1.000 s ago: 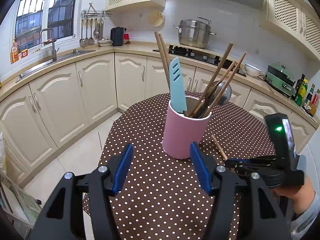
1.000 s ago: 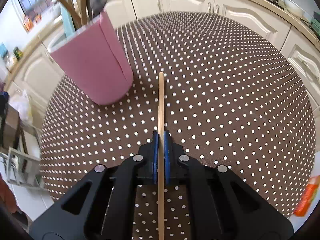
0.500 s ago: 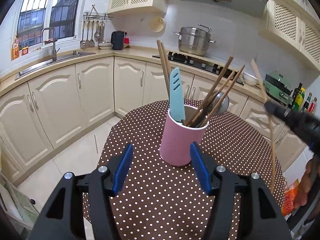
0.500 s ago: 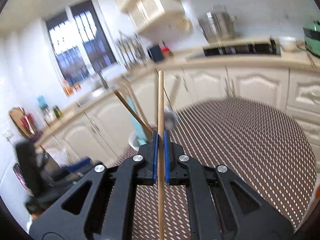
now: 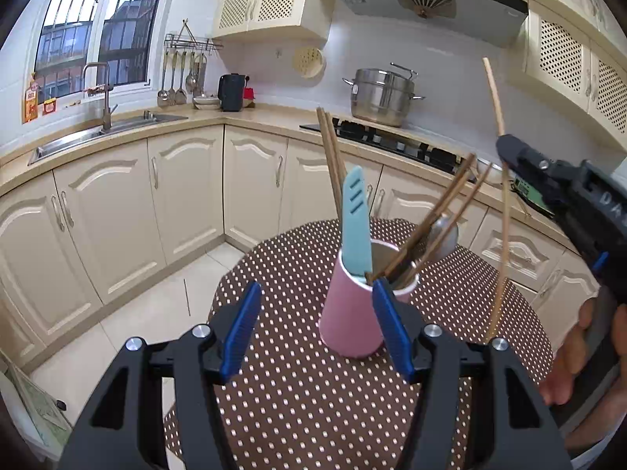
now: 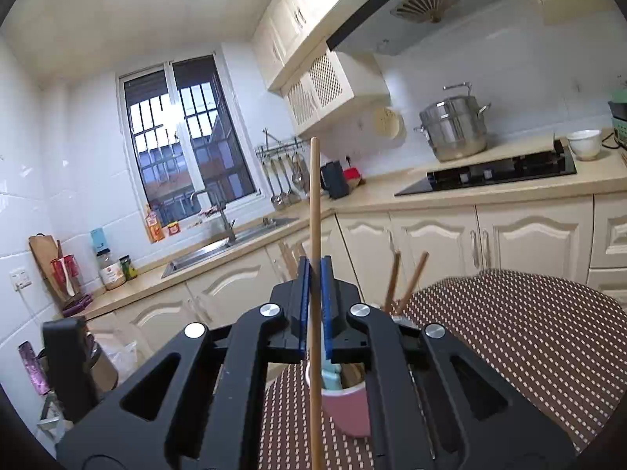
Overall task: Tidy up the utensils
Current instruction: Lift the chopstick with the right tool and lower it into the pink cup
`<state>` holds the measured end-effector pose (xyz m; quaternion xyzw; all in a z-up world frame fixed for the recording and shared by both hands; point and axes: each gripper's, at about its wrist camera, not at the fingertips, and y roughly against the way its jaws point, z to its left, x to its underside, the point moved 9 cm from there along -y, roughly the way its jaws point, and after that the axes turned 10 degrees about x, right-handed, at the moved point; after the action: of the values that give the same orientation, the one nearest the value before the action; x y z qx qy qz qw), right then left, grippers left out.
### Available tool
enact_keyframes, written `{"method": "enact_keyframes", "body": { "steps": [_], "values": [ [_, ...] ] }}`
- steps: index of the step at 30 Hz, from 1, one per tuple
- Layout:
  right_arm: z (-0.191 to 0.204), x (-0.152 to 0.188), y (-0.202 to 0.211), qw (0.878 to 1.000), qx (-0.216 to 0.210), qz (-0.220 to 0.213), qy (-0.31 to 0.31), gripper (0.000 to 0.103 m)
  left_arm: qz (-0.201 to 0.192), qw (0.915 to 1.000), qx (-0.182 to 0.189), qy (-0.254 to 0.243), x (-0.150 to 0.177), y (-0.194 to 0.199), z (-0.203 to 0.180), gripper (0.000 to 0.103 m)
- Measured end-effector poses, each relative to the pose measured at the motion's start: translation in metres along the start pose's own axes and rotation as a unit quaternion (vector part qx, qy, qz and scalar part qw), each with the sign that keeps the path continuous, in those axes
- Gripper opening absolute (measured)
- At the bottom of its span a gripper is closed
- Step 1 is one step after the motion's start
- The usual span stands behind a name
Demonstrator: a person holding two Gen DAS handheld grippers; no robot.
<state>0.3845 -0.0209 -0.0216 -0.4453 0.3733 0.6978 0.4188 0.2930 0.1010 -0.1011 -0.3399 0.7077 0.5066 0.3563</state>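
Chopstick point(image 6: 314, 211), flat on the table a second ago, now stands near vertical at frame centre, pinched in my right gripper point(image 6: 314, 305). Pink holder point(image 6: 347, 411) sits just below, lower centre. Lift done; lowering in remains. My left gripper point(image 5: 315, 329) hangs spread, empty, before the holder point(image 5: 350, 313).

both wrist views toward pink cup point(image 5: 354, 313)
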Motion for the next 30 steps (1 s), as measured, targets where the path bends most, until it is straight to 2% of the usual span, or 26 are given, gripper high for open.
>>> {"method": "enact_keyframes", "body": {
  "steps": [5,12,20,30],
  "values": [
    [0.001,-0.005,-0.022,0.999,0.017,-0.036,0.006,0.006,-0.002,1.0000,-0.002,0.001,-0.010,-0.013,0.010,0.058],
    [-0.013,-0.015,-0.050,0.997,0.029,-0.076,-0.016,0.006,0.007,1.0000,-0.003,0.003,-0.009,-0.030,0.025,0.058],
    [-0.014,-0.006,-0.063,0.995,0.031,-0.095,0.001,0.006,0.010,1.0000,-0.001,0.000,-0.016,-0.049,0.031,0.058],
    [-0.015,-0.005,-0.057,0.993,0.028,-0.116,0.004,0.006,0.011,0.9999,0.001,0.006,-0.017,-0.057,0.033,0.058]
  ]
}}
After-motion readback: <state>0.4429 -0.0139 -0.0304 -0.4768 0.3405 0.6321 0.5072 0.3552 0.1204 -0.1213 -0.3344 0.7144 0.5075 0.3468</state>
